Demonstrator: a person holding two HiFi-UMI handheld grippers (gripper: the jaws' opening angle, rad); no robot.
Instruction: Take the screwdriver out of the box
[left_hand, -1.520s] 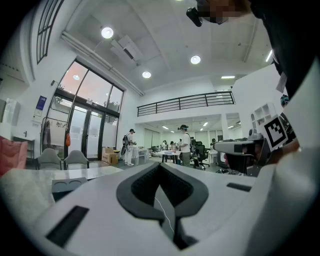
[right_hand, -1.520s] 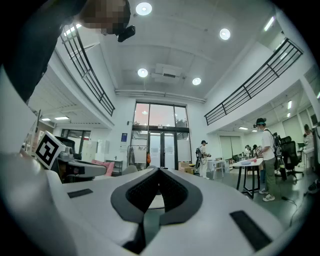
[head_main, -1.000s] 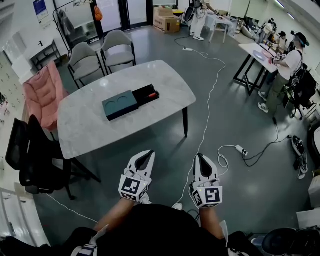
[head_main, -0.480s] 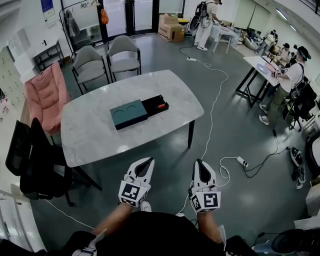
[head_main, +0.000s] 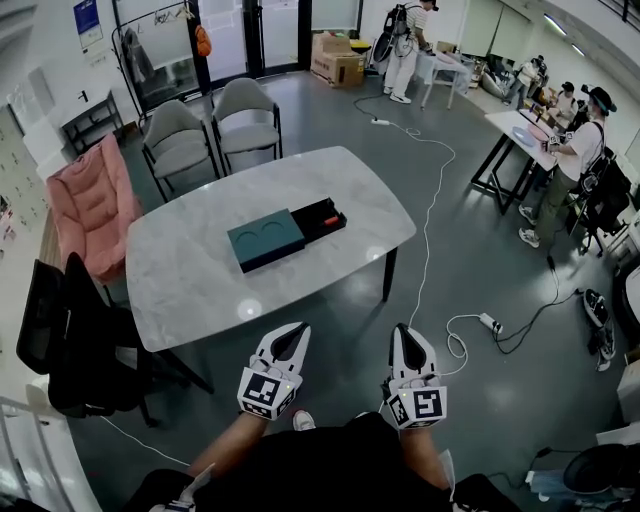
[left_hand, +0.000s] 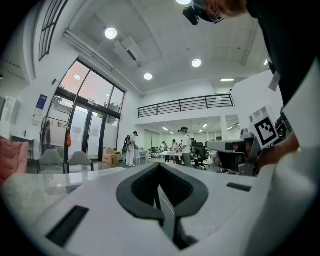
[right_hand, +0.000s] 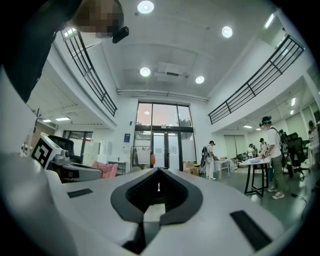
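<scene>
Head view, centre of frame: the pale marble table (head_main: 190, 280) is the largest item, and nothing but the box stands on it. The box (head_main: 265, 240) lies just above centre, a teal sleeve with its dark drawer (head_main: 314, 224) slid out toward the upper right. Both grippers sit low in the frame, short of the table's near edge and well apart from the box. The left gripper (head_main: 297, 328) has its jaws together with nothing between them. The right gripper (head_main: 401, 330) is likewise closed and empty, which its own view confirms. The screwdriver (head_main: 329, 219) shows only as a small red handle lying in the open drawer, untouched.

Assessment: I am at the approach step, and no reach has begun. The next move calls for closing in on the table, carrying one gripper over the drawer, parting its jaws and lining them across the red handle. The other gripper may need to steady the sleeve.
</scene>
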